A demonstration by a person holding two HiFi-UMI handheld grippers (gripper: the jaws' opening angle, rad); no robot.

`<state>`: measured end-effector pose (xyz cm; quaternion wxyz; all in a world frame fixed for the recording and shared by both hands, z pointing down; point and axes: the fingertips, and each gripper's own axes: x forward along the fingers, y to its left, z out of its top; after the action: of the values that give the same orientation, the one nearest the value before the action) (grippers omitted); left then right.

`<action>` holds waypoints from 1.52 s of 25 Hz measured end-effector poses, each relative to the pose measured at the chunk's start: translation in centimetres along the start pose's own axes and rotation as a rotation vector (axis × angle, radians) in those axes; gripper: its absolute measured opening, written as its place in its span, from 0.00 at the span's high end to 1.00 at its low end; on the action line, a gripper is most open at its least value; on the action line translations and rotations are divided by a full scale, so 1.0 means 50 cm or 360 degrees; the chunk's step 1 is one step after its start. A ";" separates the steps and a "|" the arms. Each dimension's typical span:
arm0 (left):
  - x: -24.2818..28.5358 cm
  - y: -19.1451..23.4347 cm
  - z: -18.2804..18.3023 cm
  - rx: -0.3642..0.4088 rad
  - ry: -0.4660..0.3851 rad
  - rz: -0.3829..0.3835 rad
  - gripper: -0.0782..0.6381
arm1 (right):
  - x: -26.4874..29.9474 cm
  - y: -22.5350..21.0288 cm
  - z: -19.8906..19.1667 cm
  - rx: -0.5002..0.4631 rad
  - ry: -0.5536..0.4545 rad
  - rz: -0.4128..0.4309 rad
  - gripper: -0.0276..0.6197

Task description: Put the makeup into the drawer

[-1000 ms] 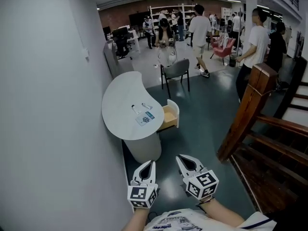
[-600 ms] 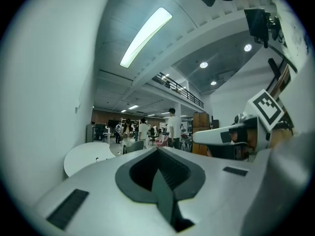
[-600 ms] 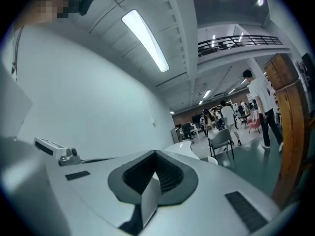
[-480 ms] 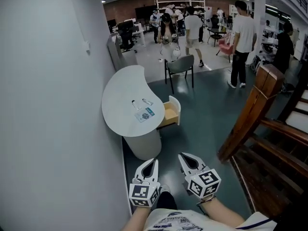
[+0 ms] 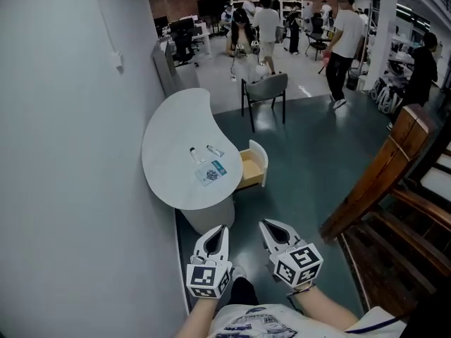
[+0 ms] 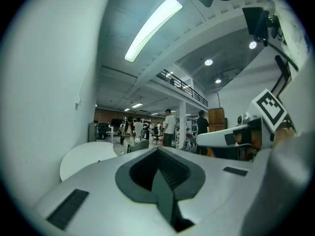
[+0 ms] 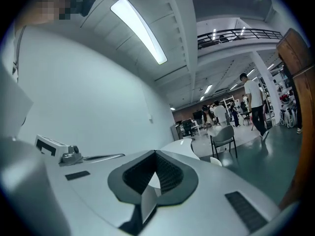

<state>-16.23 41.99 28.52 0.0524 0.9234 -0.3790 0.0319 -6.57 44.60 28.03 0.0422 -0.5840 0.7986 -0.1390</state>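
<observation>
My left gripper (image 5: 220, 231) and right gripper (image 5: 269, 226) hang well short of the white table (image 5: 165, 129), jaws pressed together (nothing pinched); the makeup (image 5: 192, 155) lies there, near the open drawer (image 5: 250, 167).

White table (image 5: 168, 129); tan drawer (image 5: 249, 169); teal floor (image 5: 310, 178).
</observation>
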 end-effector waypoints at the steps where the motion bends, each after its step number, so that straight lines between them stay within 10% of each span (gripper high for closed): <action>1: 0.021 0.016 0.001 -0.0001 0.0000 0.0002 0.83 | 0.022 -0.012 0.002 -0.0005 0.0006 -0.0002 0.93; 38: 0.345 0.403 0.011 -0.0037 0.0051 -0.0011 0.83 | 0.518 -0.138 0.028 0.0027 0.0098 -0.0045 0.93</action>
<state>-18.13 15.65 31.12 0.0694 0.9233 -0.3753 0.0421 -8.03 17.99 31.01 0.0208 -0.5903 0.7900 -0.1643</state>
